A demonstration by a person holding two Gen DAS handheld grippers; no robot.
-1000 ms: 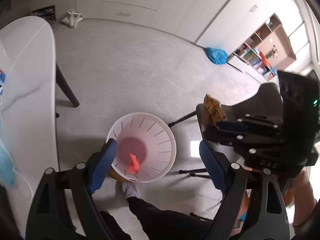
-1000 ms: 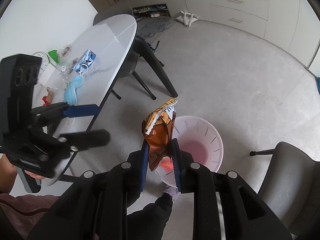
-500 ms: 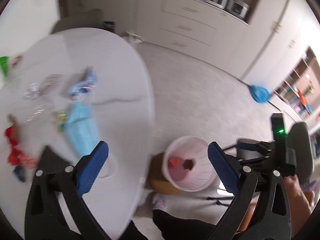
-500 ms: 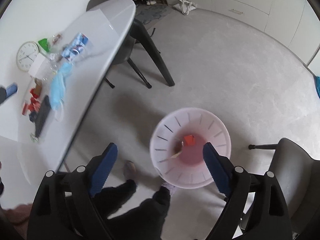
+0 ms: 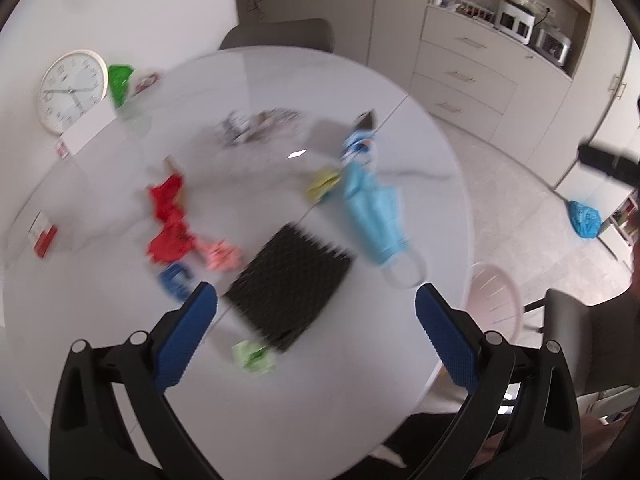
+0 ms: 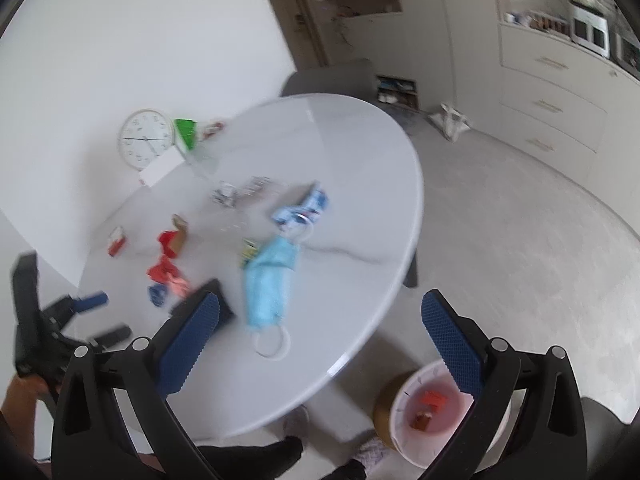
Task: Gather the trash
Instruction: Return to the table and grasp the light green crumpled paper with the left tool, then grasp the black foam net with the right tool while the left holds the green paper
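Observation:
Trash lies scattered on the white oval table (image 5: 280, 400): a blue face mask (image 5: 374, 216), a black foam pad (image 5: 290, 284), red wrappers (image 5: 168, 216), a pink crumple (image 5: 220, 256), a green crumple (image 5: 254, 356) and a yellow wrapper (image 5: 322, 186). My left gripper (image 5: 314, 296) hangs open over the pad, holding nothing. My right gripper (image 6: 320, 300) is above the table's edge near the mask (image 6: 268, 280); its jaws are opening and nothing is between them. The pink bin (image 6: 436, 412) stands on the floor below, with an orange and a brown piece inside.
A wall clock (image 5: 72, 90) leans at the table's far side beside a white box and a green bag. A grey chair (image 6: 332, 76) stands behind the table, another at the right edge. The person's feet (image 6: 296, 420) are by the bin. Cabinets line the far wall.
The right gripper let the brown wrapper drop into the bin and opened wide. Both grippers swung up from the bin to face the table's trash.

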